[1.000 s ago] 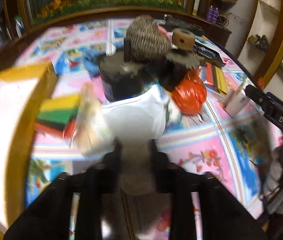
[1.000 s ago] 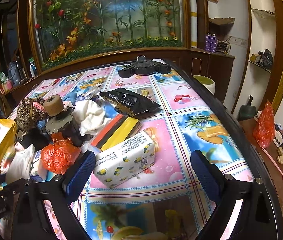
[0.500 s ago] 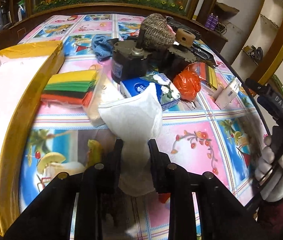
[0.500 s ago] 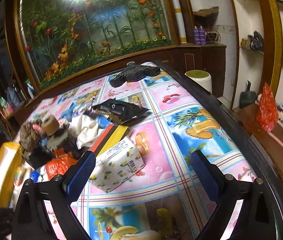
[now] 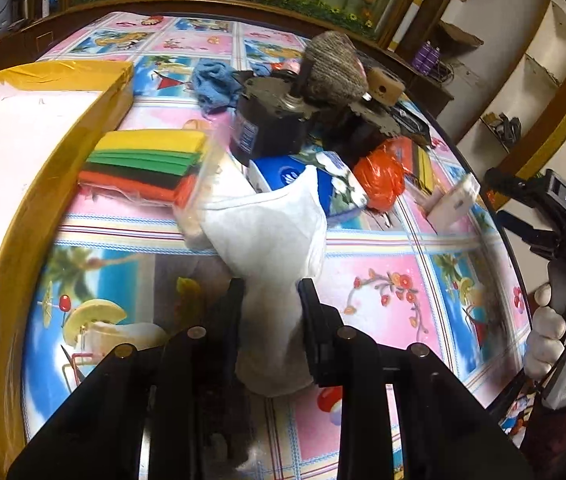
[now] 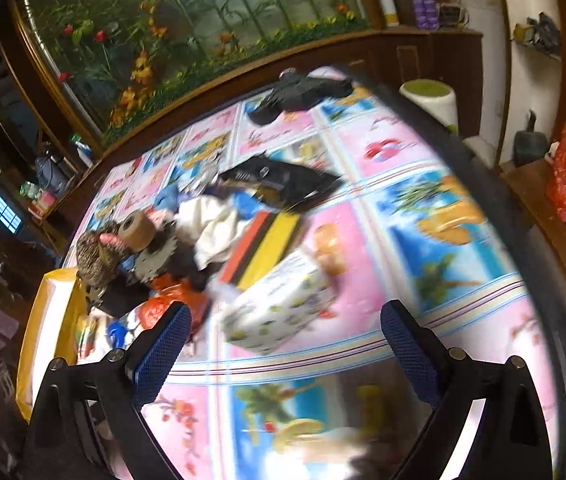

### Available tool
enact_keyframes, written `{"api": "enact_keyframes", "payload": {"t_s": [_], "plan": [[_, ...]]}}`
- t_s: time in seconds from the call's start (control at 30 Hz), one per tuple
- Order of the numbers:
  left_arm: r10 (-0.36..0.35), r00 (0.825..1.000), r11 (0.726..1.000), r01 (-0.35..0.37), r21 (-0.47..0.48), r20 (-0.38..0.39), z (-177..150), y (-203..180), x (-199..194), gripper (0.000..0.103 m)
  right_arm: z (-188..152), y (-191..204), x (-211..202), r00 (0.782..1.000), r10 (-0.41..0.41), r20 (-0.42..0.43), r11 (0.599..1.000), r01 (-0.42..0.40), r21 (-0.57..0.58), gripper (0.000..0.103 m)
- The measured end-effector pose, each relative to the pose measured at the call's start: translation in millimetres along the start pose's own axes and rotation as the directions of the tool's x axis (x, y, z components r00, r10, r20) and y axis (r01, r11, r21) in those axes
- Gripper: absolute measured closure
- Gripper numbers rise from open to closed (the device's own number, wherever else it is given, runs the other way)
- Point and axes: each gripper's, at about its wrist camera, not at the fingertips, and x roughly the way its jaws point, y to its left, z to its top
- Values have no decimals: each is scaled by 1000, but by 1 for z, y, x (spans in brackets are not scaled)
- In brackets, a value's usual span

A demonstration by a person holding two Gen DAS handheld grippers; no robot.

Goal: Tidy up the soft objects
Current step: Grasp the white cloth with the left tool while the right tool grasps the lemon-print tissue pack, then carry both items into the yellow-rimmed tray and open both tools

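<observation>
My left gripper (image 5: pixel 271 292) is shut on a white cloth (image 5: pixel 271 232), which sticks up between its black fingers above the table. Behind the cloth lies the pile: a stack of coloured felt sheets (image 5: pixel 143 164), a blue tissue pack (image 5: pixel 323 176), an orange bag (image 5: pixel 379 176), a blue rag (image 5: pixel 213 80) and a knitted hat (image 5: pixel 335 68). My right gripper (image 6: pixel 283 344) stands open with nothing between its blue pads, above a lemon-print tissue pack (image 6: pixel 279 312). A second white cloth (image 6: pixel 211 224) and striped felt (image 6: pixel 263 244) lie past it.
A yellow-rimmed box (image 5: pixel 63 70) with a white floor stands at the left of the table. A black motor (image 5: pixel 271 128), a tape roll (image 6: pixel 135 230) and a black bag (image 6: pixel 283 180) sit in the pile. A gloved hand (image 5: pixel 551 328) holds the right gripper at the table's right edge.
The left gripper drew back from the pile with the white cloth still in it. The right gripper rose a little and rolled, so the table now leans in its view.
</observation>
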Motion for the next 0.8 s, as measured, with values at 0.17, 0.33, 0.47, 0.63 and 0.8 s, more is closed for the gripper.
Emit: {"api": "enact_keyframes", "payload": {"t_s": [0.17,0.33,0.47,0.63,0.8], "plan": [[26,1000,1000,-26,-1,7,6,-3,4,59,15,27,27,993,-110,-47,994,110,-20,12],[6,1000,999,-6,42,-1,4,-12,5,79,16,27,41,984,-143,-108,990,141,-26,60],[-57,998,998,57,32,-5,-3,-9,-7,90,5,20,21,989,-123,-77,992,121,-36,80],[-131,990,991,131,10,41,-5,0,-47,90,-11,19,-11,998,-37,-56,998,34,-50,81],[-126,986,992,128,-11,107,10,25,-92,90,-19,49,-43,996,84,-42,989,-89,-114,81]]}}
